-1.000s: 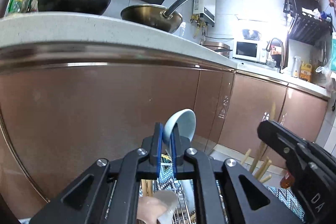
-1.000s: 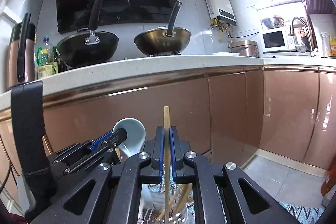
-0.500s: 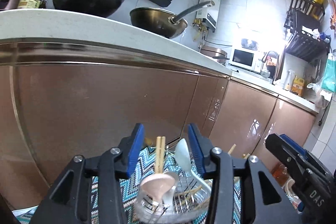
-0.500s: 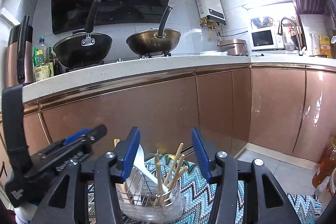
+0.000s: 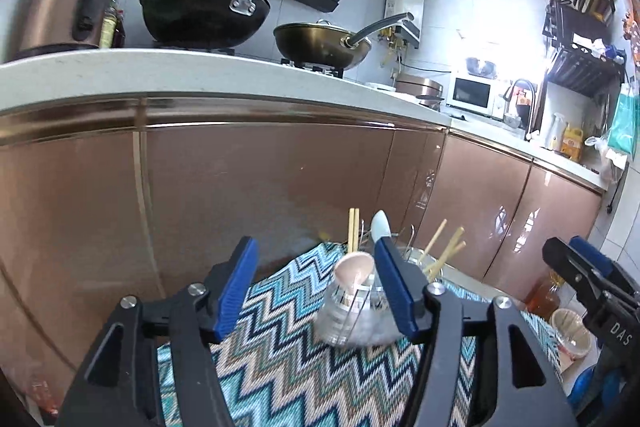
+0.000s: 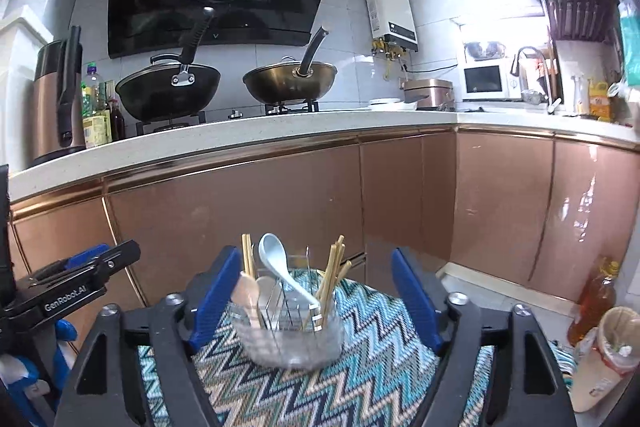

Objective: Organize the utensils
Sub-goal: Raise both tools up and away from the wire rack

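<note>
A clear utensil holder (image 6: 289,335) with a wire divider stands on a zigzag-patterned cloth (image 6: 360,379). In it stand a pale blue spoon (image 6: 276,261), a beige spoon (image 6: 247,293) and two bunches of wooden chopsticks (image 6: 333,273). My right gripper (image 6: 314,297) hangs just short of the holder, jaws opening, nothing between them. In the left wrist view the holder (image 5: 352,315) sits toward the right finger of my left gripper (image 5: 316,291), whose jaws are also opening and hold nothing. The beige spoon (image 5: 352,269) and blue spoon (image 5: 380,223) show there too.
Copper-coloured cabinet doors (image 6: 248,227) rise close behind the cloth, under a white counter (image 6: 240,143) with two woks (image 6: 168,95). An oil bottle (image 6: 594,301) and a lidded cup (image 6: 614,339) stand on the floor at the right.
Both grippers have opened, the left letting go of the blue spoon and the right of a chopstick. Both have drawn back, so the whole holder and cloth now show.
</note>
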The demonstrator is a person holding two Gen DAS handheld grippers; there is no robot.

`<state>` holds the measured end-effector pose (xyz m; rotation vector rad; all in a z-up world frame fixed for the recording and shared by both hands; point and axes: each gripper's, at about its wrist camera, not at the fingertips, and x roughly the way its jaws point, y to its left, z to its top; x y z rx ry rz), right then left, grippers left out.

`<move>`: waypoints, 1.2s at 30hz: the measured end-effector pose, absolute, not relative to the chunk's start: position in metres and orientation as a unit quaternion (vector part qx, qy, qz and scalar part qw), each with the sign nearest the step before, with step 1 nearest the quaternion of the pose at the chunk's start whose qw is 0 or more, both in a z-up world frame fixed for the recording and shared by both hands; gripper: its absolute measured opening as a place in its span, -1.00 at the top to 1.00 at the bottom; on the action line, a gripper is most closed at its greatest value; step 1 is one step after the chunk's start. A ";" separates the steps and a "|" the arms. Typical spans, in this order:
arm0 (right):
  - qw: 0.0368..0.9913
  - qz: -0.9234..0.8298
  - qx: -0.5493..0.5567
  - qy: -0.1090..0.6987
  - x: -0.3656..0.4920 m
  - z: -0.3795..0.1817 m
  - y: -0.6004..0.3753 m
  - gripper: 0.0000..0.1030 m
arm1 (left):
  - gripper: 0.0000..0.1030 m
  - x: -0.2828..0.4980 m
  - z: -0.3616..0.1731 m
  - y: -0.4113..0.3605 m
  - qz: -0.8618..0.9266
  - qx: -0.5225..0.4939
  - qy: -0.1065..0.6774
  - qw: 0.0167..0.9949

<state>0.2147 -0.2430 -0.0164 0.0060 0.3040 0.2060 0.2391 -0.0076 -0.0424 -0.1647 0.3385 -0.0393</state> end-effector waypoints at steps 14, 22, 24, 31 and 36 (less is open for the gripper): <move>0.988 0.068 -0.043 0.131 0.110 0.015 -0.229 -1.00 | -0.45 0.120 0.006 -0.011 0.015 -0.025 0.134 0.991; 0.991 0.056 -0.038 0.119 0.067 0.026 -0.234 -1.00 | -0.45 0.069 0.025 -0.008 0.016 -0.026 0.101 0.994; 0.991 0.050 -0.036 0.117 0.058 0.028 -0.236 -1.00 | -0.45 0.063 0.028 -0.007 0.015 -0.027 0.096 0.995; 0.993 0.026 -0.031 0.107 0.035 0.035 -0.244 -1.00 | -0.45 0.045 0.031 -0.002 0.022 -0.022 0.091 0.995; 0.995 0.012 -0.026 0.099 0.022 0.038 -0.246 -1.00 | -0.45 0.031 0.032 -0.001 0.022 -0.018 0.085 0.996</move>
